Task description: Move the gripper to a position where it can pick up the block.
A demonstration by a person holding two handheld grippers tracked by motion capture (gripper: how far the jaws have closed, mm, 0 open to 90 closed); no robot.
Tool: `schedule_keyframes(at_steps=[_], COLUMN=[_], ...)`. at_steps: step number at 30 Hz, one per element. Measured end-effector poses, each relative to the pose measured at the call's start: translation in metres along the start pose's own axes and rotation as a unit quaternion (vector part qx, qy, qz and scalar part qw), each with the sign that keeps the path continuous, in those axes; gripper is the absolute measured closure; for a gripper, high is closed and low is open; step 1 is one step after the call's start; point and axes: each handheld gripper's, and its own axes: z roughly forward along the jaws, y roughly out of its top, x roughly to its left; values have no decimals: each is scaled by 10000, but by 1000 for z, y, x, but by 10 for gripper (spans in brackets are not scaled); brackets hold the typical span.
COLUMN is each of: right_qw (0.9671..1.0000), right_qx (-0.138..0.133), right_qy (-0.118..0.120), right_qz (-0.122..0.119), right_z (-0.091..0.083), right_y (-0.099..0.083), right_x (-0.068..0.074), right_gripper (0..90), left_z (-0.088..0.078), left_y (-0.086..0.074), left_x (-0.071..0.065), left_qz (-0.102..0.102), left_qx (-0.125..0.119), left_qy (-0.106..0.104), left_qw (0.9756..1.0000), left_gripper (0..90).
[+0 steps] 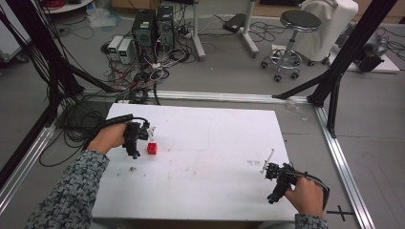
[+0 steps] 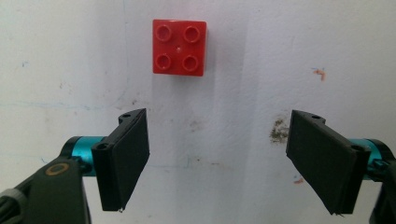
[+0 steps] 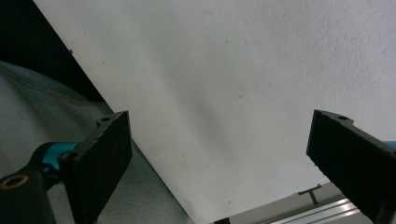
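Observation:
A red four-stud brick [image 1: 152, 148] lies on the white table [image 1: 205, 143] at its left side. My left gripper [image 1: 142, 142] hovers just left of it, open and holding nothing. In the left gripper view the red brick [image 2: 180, 46] lies flat, studs up, beyond the open left gripper [image 2: 219, 123] and slightly left of the gap's centre. My right gripper [image 1: 274, 184] is near the table's front right corner, open and empty. In the right gripper view the right gripper [image 3: 219, 123] spreads wide over bare white table [image 3: 243, 84] close to its edge.
Small dark smudges [image 1: 133, 169] mark the table near the left hand. Beyond the table are computer towers [image 1: 153, 26], tangled cables [image 1: 143, 76], a stool [image 1: 300, 21] and black frame posts [image 1: 344, 52]. Aluminium rails [image 1: 341, 157] run along the table's right side. Grey clothing [image 3: 37, 121] lies past the near edge.

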Motion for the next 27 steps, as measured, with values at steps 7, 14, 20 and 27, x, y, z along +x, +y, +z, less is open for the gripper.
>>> schedule_keyframes(at_steps=[7, 14, 20, 27], right_qw=[10000, 10000, 9999, 9999], right_qx=[39, 55, 73, 80], right_qy=[45, 47, 63, 128], right_qz=[-8, -28, -72, 0], right_z=[1, 3, 6, 7], right_y=[2, 2, 4, 6], right_x=[1, 1, 0, 3], right_gripper=[64, 64, 64, 64], left_z=[12, 22, 27, 32], left_y=[14, 22, 26, 27], left_x=[7, 14, 19, 22], left_qz=[228, 349, 397, 439], left_qx=[25, 48, 57, 56], left_qy=[-127, -126, -179, -157], left_qw=[9997, 9993, 9990, 9989], left_gripper=[216, 218, 218, 218])
